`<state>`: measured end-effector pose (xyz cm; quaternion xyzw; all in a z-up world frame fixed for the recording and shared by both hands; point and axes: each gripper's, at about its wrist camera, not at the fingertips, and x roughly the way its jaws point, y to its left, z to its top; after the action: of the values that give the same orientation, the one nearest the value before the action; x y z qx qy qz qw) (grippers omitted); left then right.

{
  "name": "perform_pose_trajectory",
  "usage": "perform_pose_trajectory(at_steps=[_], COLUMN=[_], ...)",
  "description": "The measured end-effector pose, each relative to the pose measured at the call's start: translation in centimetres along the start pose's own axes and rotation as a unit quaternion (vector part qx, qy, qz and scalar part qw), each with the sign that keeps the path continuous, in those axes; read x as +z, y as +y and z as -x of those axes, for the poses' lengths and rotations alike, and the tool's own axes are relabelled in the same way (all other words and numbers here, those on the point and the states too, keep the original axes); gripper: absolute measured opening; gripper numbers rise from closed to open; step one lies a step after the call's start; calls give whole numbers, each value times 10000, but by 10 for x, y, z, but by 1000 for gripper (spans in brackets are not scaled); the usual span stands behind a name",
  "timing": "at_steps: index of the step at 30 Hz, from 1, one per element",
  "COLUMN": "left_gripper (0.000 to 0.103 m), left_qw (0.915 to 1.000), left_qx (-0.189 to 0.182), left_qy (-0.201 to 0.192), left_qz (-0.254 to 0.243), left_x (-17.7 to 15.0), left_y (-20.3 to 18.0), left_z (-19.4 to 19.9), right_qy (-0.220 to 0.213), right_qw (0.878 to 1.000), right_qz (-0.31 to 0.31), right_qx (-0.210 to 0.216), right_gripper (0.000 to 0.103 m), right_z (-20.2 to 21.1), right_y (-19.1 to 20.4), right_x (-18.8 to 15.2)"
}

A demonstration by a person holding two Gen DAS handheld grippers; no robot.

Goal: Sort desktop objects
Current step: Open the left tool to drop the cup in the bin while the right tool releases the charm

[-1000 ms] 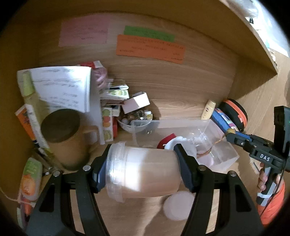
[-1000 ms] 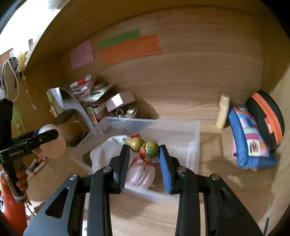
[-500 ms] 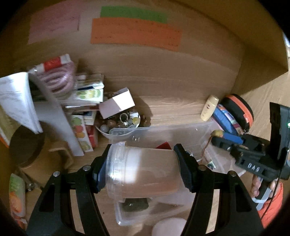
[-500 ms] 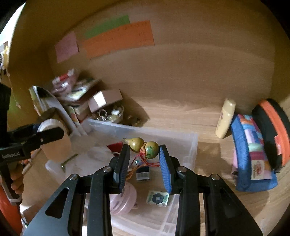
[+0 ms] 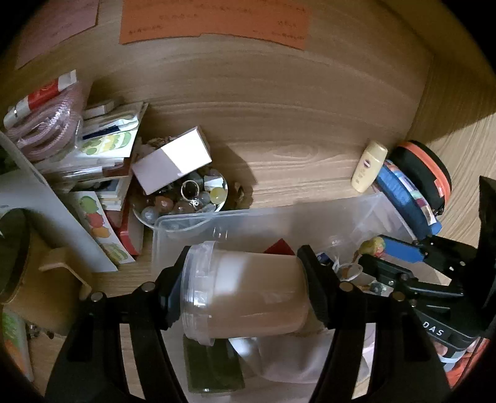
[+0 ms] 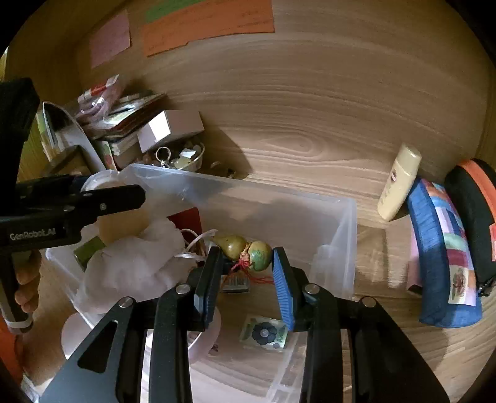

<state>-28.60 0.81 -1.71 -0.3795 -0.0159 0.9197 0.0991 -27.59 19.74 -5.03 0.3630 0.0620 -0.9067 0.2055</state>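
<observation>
Two claws hover over the bin (image 6: 338, 217): left (image 5: 245, 294) clamps a jar (image 5: 248, 294), right (image 6: 245, 263) pinches a gourd (image 6: 248, 249); lower both inside before letting go.

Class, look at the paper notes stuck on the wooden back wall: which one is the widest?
The orange paper note, stretching far wider than the pink note to its left and the green strip above it.

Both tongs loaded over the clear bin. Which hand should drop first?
Probably right. The right tongs hold the small gourd charm above bare bin floor; the left tongs' jar hangs over white cloth.
</observation>
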Motion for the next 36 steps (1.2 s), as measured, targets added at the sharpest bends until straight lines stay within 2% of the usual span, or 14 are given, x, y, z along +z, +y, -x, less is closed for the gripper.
perform_pose_trajectory(at_steps=[6,15,18,23,26,31,33,36], left_gripper=[66,67,72,74,85,93,94,96], left_qw=[9997,9999,9999,9998,9991,9965,9959,9949], left_qx=[201,105,107,127,261,481,505,555], left_qy=[52,99,55,-158,-315,-577,-627,-706], left_qz=[-152,-60,7,11,-139,-376,-405,-458], left_x=[-3,-7,-6,-4,-6,-13,-15,-23], left_y=[-3,3,5,4,-2,-8,-8,-6], left_z=[-8,-6,-3,15,30,56,65,80], right_qy=[-13,-29,-55,-195,-295,-450,-521,-617], right_qw=[9997,9996,9996,9995,9993,9987,9983,9977], right_qz=[147,199,219,188,133,83,83,104], right_qx=[-179,-183,-169,-142,-175,-212,-252,-273], right_gripper=[33,38,42,53,61,62,70,72], right_z=[-1,-1,0,6,13,32,42,57], right_y=[6,9,11,10,7,10,14,20], right_x=[-2,-2,-2,1,3,8,7,3])
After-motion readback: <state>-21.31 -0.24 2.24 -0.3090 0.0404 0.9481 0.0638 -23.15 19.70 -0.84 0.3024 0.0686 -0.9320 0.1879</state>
